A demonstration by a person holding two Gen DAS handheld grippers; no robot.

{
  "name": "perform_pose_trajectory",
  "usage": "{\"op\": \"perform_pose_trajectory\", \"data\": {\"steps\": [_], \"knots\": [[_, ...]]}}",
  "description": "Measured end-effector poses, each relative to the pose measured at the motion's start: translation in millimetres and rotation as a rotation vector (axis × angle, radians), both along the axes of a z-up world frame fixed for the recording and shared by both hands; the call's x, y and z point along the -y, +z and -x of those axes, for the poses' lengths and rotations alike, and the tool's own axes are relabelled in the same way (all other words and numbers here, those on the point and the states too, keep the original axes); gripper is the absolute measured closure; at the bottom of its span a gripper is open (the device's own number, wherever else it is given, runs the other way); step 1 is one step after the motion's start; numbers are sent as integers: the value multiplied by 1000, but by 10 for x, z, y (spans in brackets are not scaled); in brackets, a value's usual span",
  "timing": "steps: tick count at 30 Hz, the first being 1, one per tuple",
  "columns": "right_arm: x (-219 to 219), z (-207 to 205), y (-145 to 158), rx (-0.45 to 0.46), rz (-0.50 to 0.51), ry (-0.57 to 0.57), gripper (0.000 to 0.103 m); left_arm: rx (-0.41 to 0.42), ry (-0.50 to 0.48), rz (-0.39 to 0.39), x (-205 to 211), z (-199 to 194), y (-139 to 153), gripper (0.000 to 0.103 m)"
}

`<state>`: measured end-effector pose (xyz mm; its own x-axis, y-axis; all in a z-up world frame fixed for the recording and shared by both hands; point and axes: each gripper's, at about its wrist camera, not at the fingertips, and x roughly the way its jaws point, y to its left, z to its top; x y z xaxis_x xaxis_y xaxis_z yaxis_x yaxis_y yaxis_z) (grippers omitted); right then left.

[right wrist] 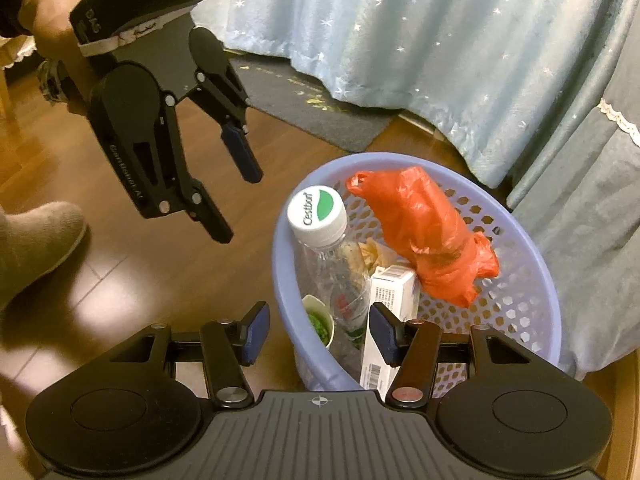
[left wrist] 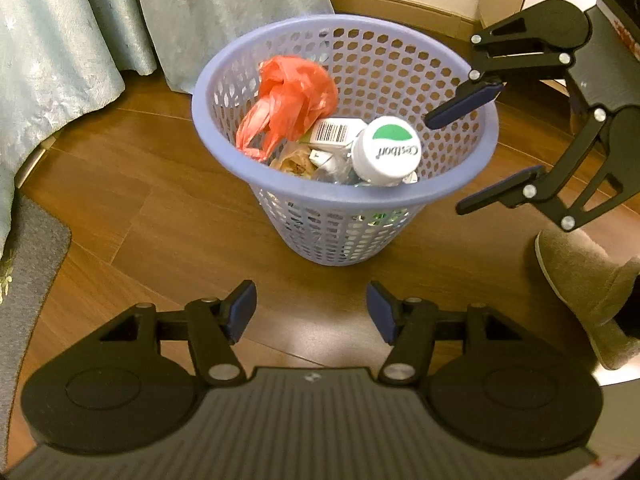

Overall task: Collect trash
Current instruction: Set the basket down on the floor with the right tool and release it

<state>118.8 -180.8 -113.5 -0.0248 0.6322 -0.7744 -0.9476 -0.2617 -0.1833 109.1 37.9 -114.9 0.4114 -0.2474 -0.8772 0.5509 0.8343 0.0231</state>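
Observation:
A lilac mesh wastebasket stands on the wooden floor. Inside it lie a crumpled red plastic bag, a clear bottle with a white and green cap, a white barcoded box, a small cup with green contents and wrappers. My left gripper hangs open and empty over the floor in front of the basket. Over the basket's right rim, my right gripper is open with nothing between its fingers.
Pale blue curtains hang down to the floor behind the basket. A grey mat lies beside them. A person's grey slipper rests on the floor close to the basket.

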Motion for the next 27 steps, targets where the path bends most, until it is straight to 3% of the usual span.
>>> {"op": "perform_pose_trajectory", "data": {"steps": [11, 17, 27], "knots": [[59, -37, 574, 46, -42, 14, 51, 60, -88, -41, 88, 42, 643, 46], [138, -61, 822, 145, -12, 80, 51, 72, -157, -90, 156, 119, 1001, 38], [313, 29, 1095, 290, 50, 113, 50, 85, -199, -154, 313, 278, 1329, 28]]}}
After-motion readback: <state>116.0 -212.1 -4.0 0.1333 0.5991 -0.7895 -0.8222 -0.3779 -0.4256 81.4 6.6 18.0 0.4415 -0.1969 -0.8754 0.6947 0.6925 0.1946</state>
